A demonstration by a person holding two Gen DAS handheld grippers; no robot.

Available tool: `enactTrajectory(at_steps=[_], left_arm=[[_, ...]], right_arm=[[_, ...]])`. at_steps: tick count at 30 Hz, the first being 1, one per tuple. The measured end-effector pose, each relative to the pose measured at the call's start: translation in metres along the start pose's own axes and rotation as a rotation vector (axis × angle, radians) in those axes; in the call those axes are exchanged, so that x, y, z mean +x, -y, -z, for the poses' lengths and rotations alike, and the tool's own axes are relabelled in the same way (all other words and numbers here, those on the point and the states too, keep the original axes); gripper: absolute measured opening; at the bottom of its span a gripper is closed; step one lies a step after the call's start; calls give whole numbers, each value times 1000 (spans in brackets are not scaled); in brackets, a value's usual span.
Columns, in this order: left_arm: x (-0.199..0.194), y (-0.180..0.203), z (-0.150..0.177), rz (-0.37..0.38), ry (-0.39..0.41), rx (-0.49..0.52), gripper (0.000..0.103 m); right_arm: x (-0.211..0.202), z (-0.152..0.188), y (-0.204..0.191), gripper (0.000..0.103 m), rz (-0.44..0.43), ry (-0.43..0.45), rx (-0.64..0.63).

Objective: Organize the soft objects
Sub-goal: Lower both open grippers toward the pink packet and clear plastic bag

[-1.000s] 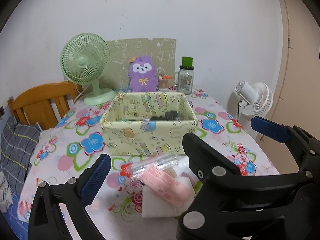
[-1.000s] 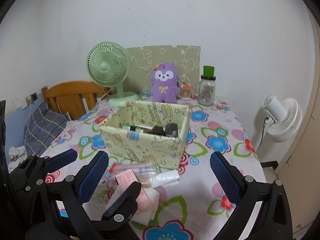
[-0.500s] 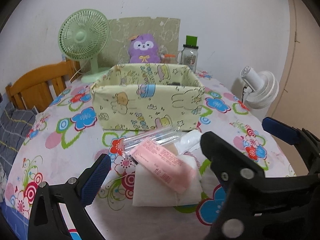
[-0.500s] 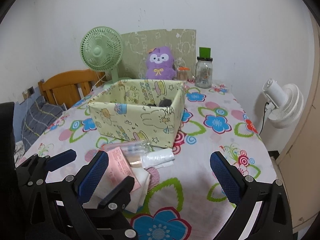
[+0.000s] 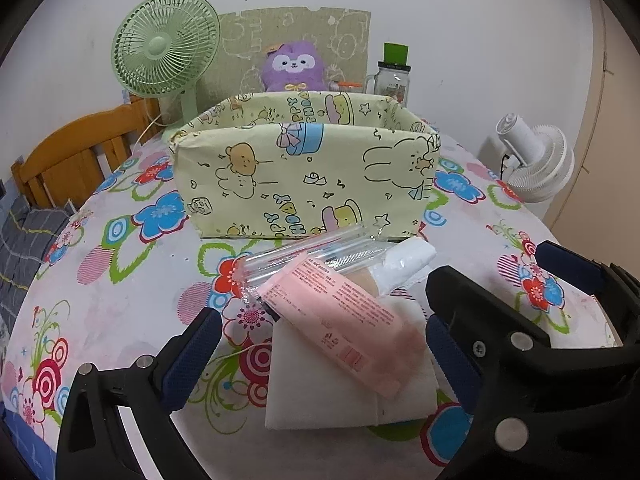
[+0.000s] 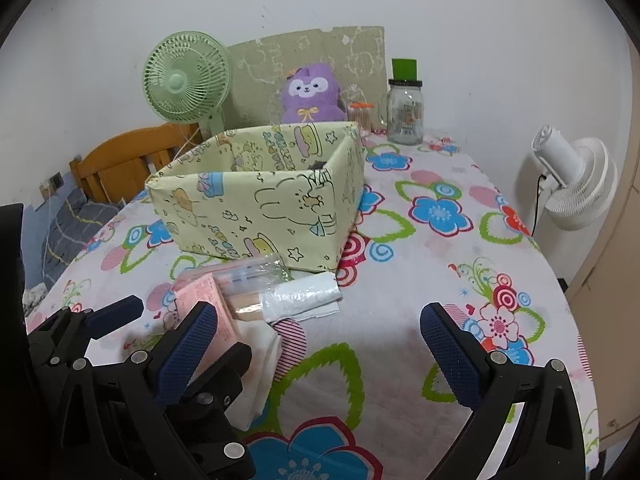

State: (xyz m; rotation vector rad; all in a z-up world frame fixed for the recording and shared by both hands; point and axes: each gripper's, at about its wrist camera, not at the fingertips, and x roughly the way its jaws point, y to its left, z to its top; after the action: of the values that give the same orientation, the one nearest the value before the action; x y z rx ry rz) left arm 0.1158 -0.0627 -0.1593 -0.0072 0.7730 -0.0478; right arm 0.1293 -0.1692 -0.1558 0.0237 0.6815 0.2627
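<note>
While the floral surface (image 5: pixel 120 300) carries it all, your yellow fabric box (image 5: pixel 304 184) stands behind the small pile. Nearest lies a white folded cloth (image 5: pixel 344 400), limp and light; on it rests the pink packet (image 5: pixel 344 316), probably squashy and slick, so pinch across its middle. Both the left hand-held gripper (image 5: pixel 316 360) and right hand-held gripper (image 6: pixel 320 352) gape empty.

Desk (image 5: pixel 120 288) with floral cloth — yellow cartoon box (image 5: pixel 304 184), white folded pad (image 5: pixel 348 400) under pink packet (image 5: pixel 340 320), green fan (image 5: pixel 168 48), purple plush (image 5: pixel 294 64), jar (image 5: pixel 394 78) at back.
</note>
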Motion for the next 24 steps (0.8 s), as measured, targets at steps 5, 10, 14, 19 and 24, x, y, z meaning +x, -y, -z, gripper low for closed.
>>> enactTrajectory(at_steps=[5, 10, 14, 19, 24], left_arm=[[9, 1, -2, -2, -11, 0, 103], [17, 2, -3, -8, -31, 2, 99], [18, 2, -4, -8, -30, 0, 95], [14, 1, -4, -3, -13, 9, 88], [9, -4, -5, -10, 4, 4, 65]], right_arm=[[7, 0, 4, 103, 5, -9, 11], [12, 0, 8, 103, 6, -19, 15], [16, 0, 10, 103, 3, -32, 23], [17, -1, 8, 103, 3, -33, 22], [17, -2, 5, 103, -5, -33, 27]])
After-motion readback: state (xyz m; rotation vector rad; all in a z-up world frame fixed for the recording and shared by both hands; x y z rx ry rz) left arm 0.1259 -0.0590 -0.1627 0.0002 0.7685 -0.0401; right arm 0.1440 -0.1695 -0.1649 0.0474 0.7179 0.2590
